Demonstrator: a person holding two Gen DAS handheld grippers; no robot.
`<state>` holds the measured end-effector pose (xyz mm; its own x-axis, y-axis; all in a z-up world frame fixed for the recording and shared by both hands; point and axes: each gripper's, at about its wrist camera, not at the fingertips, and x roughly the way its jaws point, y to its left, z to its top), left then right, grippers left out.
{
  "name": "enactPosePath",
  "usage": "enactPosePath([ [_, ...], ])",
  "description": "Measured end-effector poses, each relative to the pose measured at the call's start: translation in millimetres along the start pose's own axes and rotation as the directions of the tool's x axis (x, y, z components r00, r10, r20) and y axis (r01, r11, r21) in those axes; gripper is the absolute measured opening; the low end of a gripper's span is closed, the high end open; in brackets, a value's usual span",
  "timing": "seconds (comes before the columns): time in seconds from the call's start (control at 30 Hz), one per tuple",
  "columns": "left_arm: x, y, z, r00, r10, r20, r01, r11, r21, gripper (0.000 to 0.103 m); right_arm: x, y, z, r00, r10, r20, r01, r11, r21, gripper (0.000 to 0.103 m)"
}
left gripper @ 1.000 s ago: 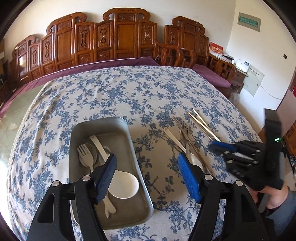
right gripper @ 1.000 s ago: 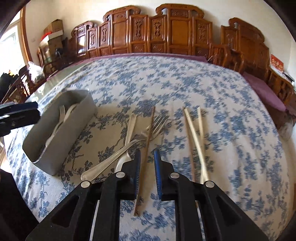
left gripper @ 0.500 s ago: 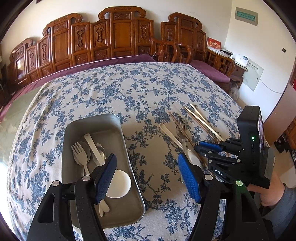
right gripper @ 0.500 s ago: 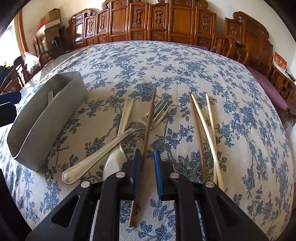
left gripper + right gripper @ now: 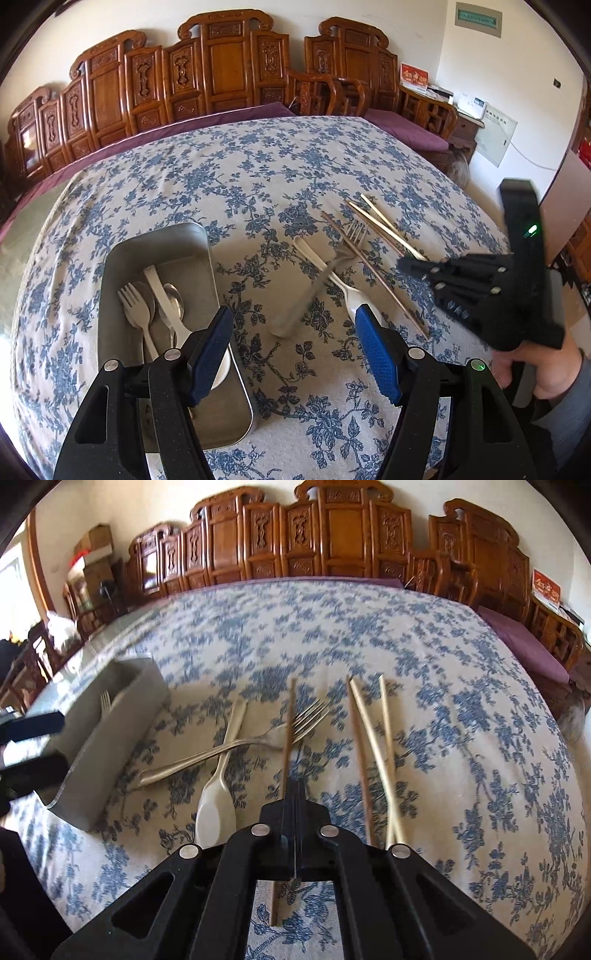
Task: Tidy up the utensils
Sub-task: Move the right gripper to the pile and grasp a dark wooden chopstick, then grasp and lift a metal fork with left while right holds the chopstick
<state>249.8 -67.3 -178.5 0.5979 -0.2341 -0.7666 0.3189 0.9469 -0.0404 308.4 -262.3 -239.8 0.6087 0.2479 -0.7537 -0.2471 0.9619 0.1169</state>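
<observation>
A: Where is the dark brown chopstick (image 5: 287,734)?

B: In the right gripper (image 5: 295,790). Its jaws are pressed together on the stick, which runs toward 12 o'clock from the tips and crosses the tines of the metal fork (image 5: 236,744); its near end shows under the gripper at 6.

A: And the others?

B: The white spoon (image 5: 218,805) lies at 9 o'clock of those tips; the remaining chopsticks (image 5: 373,753) at 2 o'clock.

A: The left gripper (image 5: 295,354)?

B: Wide apart, holding nothing, above the floral tablecloth (image 5: 258,177). The metal tray (image 5: 184,254), with a fork and spoons inside, sits at 10 o'clock, under its left finger.
</observation>
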Motion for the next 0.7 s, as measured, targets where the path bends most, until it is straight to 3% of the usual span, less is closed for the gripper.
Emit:
enactPosePath([
  [0.33, 5, -5, 3, 0.999, 0.042, 0.007, -0.043, 0.999, 0.013, 0.065, 8, 12, 1, 0.997, 0.08, -0.014, -0.08, 0.997, -0.019, 0.002],
  [0.5, 4, 1, 4, 0.999, 0.053, 0.009, -0.053, 0.999, 0.002, 0.065, 21, 22, 3, 0.997, 0.061, -0.039, -0.063, 0.997, -0.053, 0.003],
  [0.57, 3, 2, 4, 0.999, 0.053, 0.011, -0.053, 0.999, 0.002, 0.065, 28, 22, 5, 0.997, 0.045, -0.056, -0.048, 0.997, -0.052, 0.008],
  [0.63, 2, 3, 5, 0.998, 0.055, 0.012, -0.055, 0.998, 0.004, 0.065, 34, 22, 6, 0.996, 0.043, -0.075, -0.047, 0.998, -0.049, 0.021],
  [0.7, 2, 3, 5, 0.998, 0.056, 0.008, -0.056, 0.998, 0.01, 0.065, 40, 23, 5, 0.995, 0.033, -0.093, -0.038, 0.998, -0.056, 0.021],
])
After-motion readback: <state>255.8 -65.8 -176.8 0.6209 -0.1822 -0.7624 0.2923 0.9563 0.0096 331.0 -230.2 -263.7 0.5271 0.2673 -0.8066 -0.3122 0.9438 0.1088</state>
